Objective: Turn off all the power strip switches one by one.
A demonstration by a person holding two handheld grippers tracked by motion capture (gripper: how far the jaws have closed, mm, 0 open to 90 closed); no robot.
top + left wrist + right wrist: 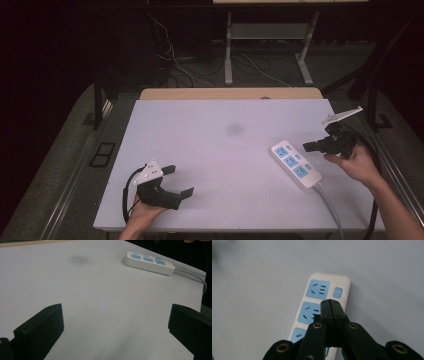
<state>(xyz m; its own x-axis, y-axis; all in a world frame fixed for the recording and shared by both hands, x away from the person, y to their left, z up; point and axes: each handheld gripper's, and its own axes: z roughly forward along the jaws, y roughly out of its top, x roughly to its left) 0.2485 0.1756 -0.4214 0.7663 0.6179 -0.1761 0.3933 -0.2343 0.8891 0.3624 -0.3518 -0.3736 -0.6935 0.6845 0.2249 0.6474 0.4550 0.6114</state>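
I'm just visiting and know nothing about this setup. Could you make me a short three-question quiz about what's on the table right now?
1. True or false: the right gripper has its jaws pressed together.
2. How many blue socket panels does the white power strip show in the high view?
3. Which gripper stands nearer the power strip: A, the left gripper, or B, the right gripper?

Key: 1 true. 2 three. 3 B; it hovers over the strip near its blue switch, while the left one rests open on the table.
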